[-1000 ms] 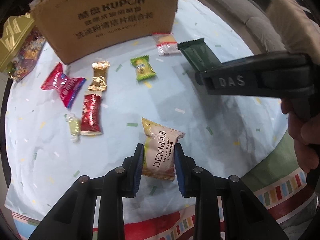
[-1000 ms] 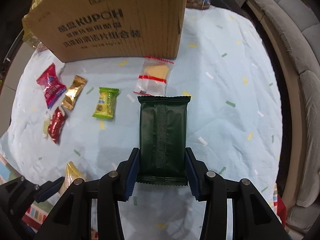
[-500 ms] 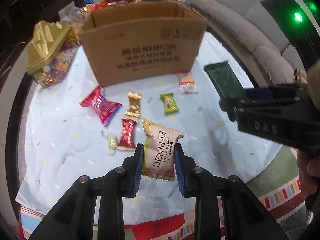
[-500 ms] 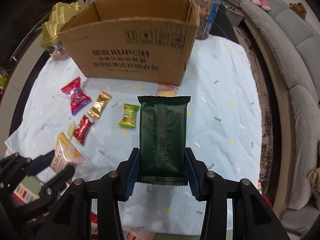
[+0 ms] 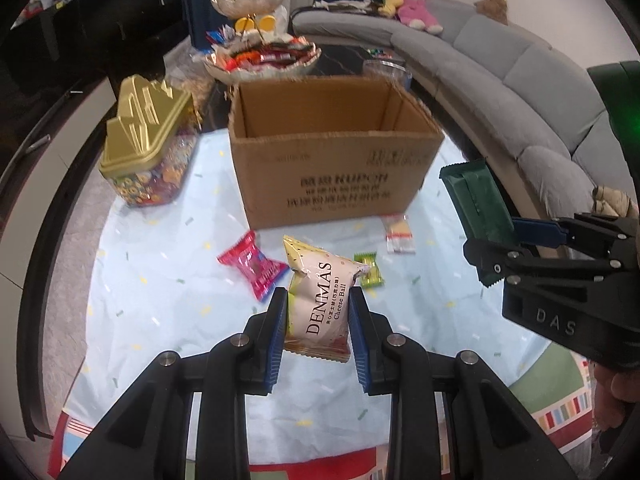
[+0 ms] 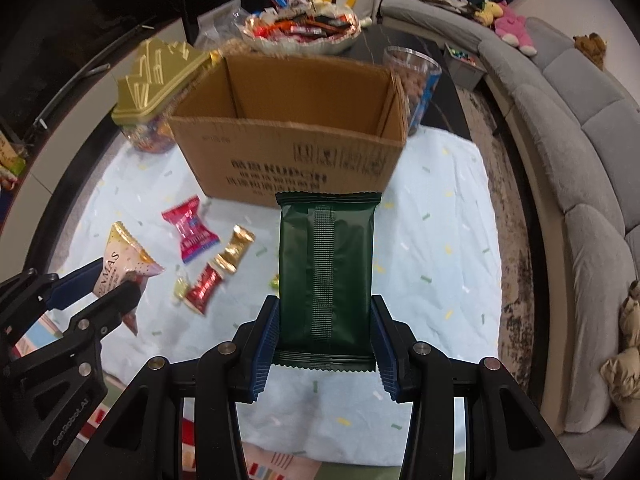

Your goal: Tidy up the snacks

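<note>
My left gripper [image 5: 319, 300] is shut on a cream DENMAS cheese ball packet [image 5: 320, 276], held above the light blue cloth [image 5: 160, 320]. My right gripper [image 6: 326, 316] is shut on a dark green packet [image 6: 326, 248], also lifted off the cloth. Each gripper shows in the other's view: the right gripper [image 5: 492, 248] with the green packet [image 5: 476, 200], the left gripper [image 6: 108, 284] with the DENMAS packet [image 6: 118, 260]. An open cardboard box [image 5: 340, 184] stands ahead, its visible inside bare. Loose on the cloth lie a pink packet [image 5: 252, 264], a green candy [image 5: 370, 270] and a clear packet [image 5: 398, 232].
A gold candy [image 6: 236, 248] and a red candy [image 6: 204, 286] lie left of the green packet. A gold-lidded jar [image 5: 148, 140] stands left of the box, a tiered dish of sweets [image 5: 260, 56] behind it, a clear jar [image 6: 416, 80] at its right. A grey sofa [image 5: 520, 80] curves along the right.
Both grippers have risen with their packets still held. The views have tipped upward, so the box's open top and the room behind now show.
</note>
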